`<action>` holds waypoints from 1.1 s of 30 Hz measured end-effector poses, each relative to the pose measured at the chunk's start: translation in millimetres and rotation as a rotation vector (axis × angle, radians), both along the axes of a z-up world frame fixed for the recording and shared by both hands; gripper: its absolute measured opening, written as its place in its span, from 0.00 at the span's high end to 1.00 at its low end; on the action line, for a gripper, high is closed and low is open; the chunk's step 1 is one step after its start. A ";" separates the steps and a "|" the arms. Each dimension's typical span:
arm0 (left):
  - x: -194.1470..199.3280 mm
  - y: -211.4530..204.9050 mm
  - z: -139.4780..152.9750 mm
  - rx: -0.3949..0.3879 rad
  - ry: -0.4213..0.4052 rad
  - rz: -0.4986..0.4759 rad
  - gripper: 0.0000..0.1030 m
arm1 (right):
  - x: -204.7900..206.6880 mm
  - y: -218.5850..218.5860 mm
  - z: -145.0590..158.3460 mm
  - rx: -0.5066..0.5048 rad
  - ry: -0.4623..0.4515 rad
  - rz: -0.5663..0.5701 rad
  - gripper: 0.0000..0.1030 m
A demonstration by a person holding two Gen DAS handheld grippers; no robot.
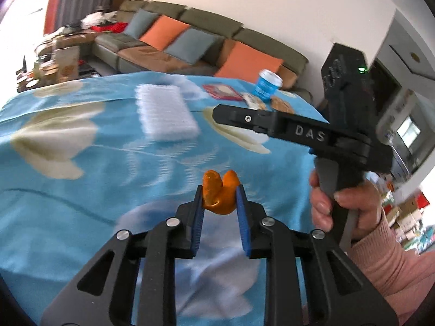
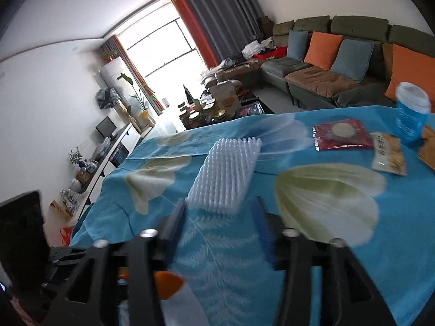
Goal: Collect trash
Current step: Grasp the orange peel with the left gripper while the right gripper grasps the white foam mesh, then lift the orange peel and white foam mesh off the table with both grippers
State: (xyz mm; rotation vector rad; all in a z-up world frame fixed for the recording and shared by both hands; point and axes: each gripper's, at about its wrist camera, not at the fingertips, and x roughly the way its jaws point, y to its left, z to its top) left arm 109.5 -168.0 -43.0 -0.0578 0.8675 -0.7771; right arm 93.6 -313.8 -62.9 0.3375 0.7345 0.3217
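The left gripper [image 1: 219, 199] is clamped on an orange peel [image 1: 219, 195], its curled lobes pointing away from the camera, held above the blue flowered tablecloth [image 1: 81, 190]. The right gripper [image 2: 220, 217] stands apart, empty, just short of the white ridged plastic tray [image 2: 225, 174], whose long axis runs away across the tablecloth.

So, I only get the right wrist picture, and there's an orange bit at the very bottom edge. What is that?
Observer: Most likely an orange peel. The left gripper pinches it between its blue fingers.
Operator: Is anything holding the tool my camera sits on?
Observer: Yes, a hand wraps around the handle of the right gripper.
Operator: Can you see more of that person?
Observer: Only a pink sleeve running back from the wrist.
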 end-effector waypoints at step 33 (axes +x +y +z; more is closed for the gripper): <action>-19.6 138.4 9.1 -0.040 -0.027 0.299 0.78 | 36.7 31.4 -15.5 0.033 0.080 -0.001 0.92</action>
